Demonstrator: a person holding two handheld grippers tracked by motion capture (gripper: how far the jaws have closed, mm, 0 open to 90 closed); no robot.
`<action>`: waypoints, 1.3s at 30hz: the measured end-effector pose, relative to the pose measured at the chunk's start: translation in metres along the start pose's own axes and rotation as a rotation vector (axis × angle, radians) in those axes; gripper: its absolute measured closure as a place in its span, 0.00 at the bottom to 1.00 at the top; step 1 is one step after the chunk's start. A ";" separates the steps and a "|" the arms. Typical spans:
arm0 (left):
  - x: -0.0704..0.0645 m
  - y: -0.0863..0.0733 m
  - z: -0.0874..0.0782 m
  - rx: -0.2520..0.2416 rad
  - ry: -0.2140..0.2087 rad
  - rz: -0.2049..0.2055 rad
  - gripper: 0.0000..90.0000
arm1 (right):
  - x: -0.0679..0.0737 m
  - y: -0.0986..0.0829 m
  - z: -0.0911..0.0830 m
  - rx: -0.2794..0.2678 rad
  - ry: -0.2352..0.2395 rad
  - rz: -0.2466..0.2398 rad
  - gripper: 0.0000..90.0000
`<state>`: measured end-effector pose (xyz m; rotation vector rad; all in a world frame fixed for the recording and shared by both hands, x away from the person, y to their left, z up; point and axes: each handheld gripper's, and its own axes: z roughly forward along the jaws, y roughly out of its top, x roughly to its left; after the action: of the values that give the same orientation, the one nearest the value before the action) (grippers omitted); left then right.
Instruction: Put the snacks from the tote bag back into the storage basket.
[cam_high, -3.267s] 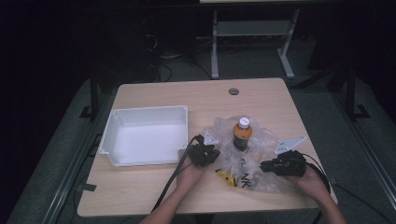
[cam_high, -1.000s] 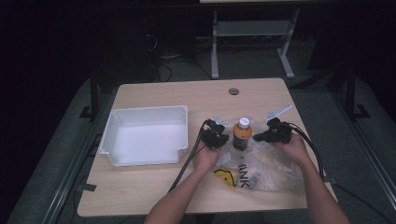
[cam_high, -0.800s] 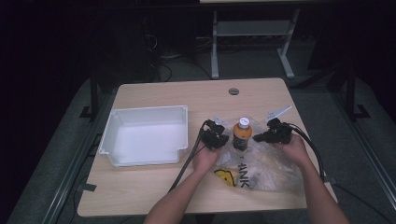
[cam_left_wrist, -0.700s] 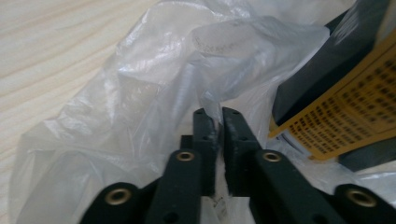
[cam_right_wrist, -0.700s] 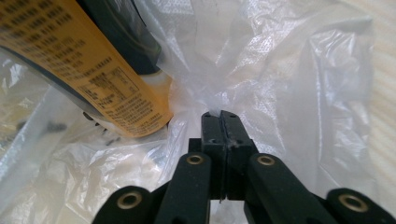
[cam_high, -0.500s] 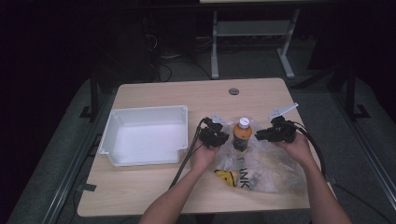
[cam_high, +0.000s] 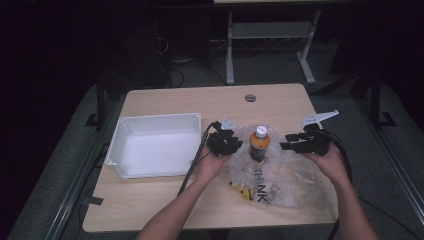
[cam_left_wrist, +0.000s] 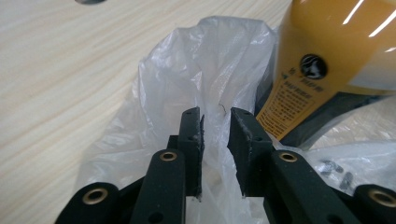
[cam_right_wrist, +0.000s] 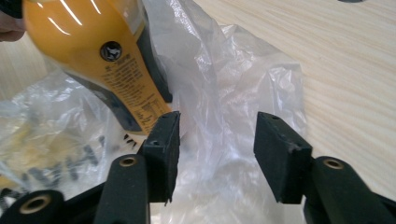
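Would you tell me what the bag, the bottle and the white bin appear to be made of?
The bag looks like thin, crinkled translucent plastic film. The bottle seems glossy clear plastic holding orange liquid, given its bright streaks, though glass is possible. The white bin looks like matte rigid plastic.

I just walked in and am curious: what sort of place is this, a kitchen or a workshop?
Probably a lab or recording room, not a kitchen: a bare wooden table in a dark room with cables on the floor, a white bin, a plastic bag around an orange bottle.

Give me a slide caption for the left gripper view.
Left gripper, jaws slightly apart around a fold of the plastic bag, beside the orange bottle.
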<state>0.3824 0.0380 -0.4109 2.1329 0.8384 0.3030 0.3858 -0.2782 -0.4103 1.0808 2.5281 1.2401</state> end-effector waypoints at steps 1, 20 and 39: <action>0.001 0.000 -0.002 -0.003 -0.005 0.009 0.81 | 0.001 -0.001 -0.002 -0.005 0.002 0.003 0.54; 0.008 0.011 -0.036 0.022 -0.131 0.160 0.65 | 0.023 -0.026 -0.037 -0.107 -0.003 -0.001 0.43; 0.011 0.039 -0.052 0.026 -0.268 0.247 0.42 | 0.034 -0.057 -0.060 -0.159 -0.063 0.040 0.33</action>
<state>0.3839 0.0589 -0.3484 2.2419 0.4290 0.1272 0.3063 -0.3177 -0.4064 1.1196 2.3280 1.3677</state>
